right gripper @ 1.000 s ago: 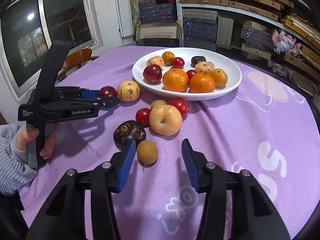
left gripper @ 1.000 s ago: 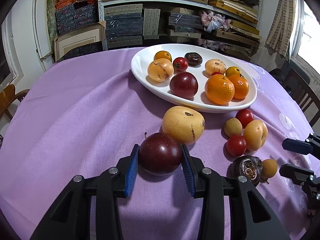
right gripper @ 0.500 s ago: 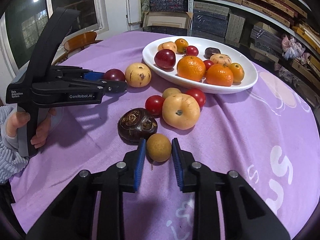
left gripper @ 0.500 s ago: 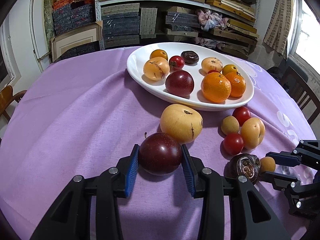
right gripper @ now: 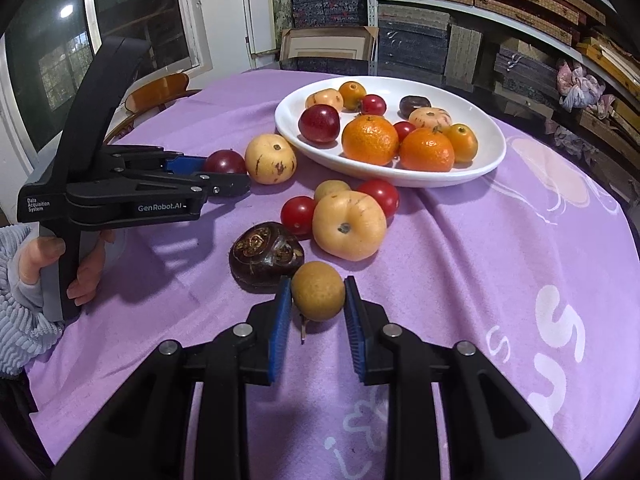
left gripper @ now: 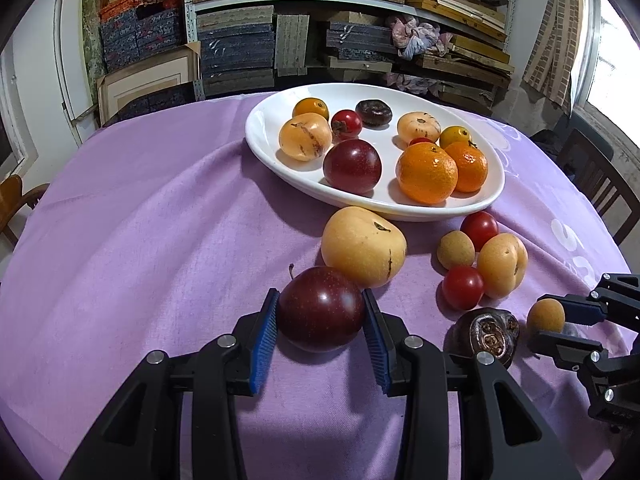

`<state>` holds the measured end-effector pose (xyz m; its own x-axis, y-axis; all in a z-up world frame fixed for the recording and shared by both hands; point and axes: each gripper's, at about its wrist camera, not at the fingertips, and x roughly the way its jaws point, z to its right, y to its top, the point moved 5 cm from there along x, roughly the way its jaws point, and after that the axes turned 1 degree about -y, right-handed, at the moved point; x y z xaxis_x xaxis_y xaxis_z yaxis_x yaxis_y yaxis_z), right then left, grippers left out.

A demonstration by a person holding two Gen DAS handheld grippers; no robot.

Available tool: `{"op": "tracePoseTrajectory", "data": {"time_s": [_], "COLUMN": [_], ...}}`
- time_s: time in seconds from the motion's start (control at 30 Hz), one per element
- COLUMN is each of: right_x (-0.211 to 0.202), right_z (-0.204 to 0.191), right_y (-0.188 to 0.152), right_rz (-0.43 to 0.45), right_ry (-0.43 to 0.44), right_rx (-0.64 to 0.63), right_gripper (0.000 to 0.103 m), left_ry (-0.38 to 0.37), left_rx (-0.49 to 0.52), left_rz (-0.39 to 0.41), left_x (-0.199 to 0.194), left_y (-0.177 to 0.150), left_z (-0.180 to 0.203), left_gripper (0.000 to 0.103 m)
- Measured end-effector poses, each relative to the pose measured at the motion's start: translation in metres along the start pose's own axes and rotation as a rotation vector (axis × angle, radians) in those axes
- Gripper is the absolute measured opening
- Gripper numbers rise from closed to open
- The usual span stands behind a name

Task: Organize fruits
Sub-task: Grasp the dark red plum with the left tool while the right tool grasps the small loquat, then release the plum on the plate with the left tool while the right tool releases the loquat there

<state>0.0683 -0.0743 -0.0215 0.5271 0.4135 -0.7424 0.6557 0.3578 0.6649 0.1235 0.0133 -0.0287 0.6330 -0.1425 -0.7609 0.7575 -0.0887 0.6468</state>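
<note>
Both grippers pinching fruit on the purple cloth, short of the white plate (left gripper: pixel 490 196).

Left gripper (left gripper: pixel 320 314) pads press the dark plum (left gripper: pixel 320 308); right gripper (right gripper: pixel 318 300) pads clamp the small brown fruit (right gripper: pixel 318 290). Risk: round skins may roll out when lifted, nudging the touching yellow fruit (left gripper: pixel 362 250) or dark wrinkled fruit (right gripper: pixel 266 254).

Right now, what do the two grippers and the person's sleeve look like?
Both are matte black plastic pistol-grip units with silver pivot bolts and ribbed blue pads. The left gripper has a grey-backed handle and white lettering: "GenRobot.AI" and "Data Acquisition System". The right gripper matches. No cables visible. The left hand comes out of a light blue-grey ribbed, fuzzy sleeve.
</note>
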Motion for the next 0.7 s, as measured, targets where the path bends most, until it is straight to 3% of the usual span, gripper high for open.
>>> {"op": "tracePoseTrajectory", "data": {"time_s": [0.17, 0.3, 0.5, 0.7], "right_x": [-0.001, -0.020, -0.039, 0.004], "right_z": [0.000, 0.010, 0.044, 0.056], "right_y": [0.000, 0.010, 0.074, 0.131], "right_rz": [0.003, 0.075, 0.138, 0.095], "right_ry": [-0.003, -0.010, -0.072, -0.123], "right_rx": [0.005, 0.046, 0.088, 0.054], "right_gripper": [0.026, 0.026, 0.026, 0.026], "left_ry": [0.006, -0.042, 0.008, -0.014], "left_rx": [-0.001, -0.022, 0.076, 0.061], "left_rz": [0.021, 0.075, 0.103, 0.044], "left_x": [-0.004, -0.026, -0.030, 0.019], "left_y": [0.002, 0.017, 0.083, 0.136], "left_z": [-0.002, -0.002, 0.014, 0.024], "left_gripper": [0.041, 0.041, 0.041, 0.041]}}
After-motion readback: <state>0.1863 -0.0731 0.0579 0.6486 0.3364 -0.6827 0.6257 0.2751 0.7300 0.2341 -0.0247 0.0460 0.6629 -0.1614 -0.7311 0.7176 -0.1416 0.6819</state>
